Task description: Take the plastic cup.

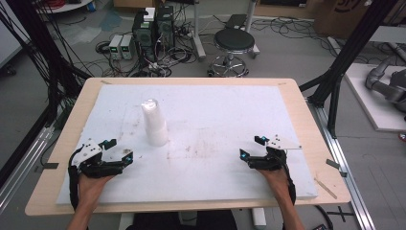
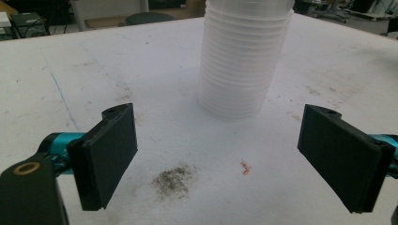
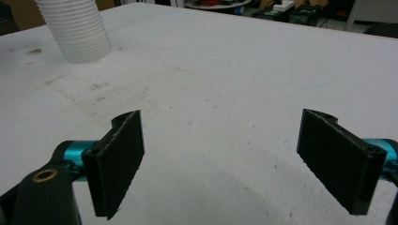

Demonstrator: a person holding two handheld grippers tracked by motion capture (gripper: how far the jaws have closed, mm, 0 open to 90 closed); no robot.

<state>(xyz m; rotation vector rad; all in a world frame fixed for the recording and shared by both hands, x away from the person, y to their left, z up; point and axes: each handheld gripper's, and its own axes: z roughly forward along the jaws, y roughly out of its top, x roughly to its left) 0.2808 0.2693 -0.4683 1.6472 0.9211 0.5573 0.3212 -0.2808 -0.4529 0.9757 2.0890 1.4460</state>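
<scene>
Both grippers open, cup stack (image 1: pixel 154 120) upright

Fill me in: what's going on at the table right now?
A person rests a two-jaw gripper in each hand on the white foam sheet covering the wooden table. The left gripper and the right gripper are both open and hold nothing. A tall stack of white ribbed plastic cups stands upside down, untouched, ahead of the left gripper.
</scene>
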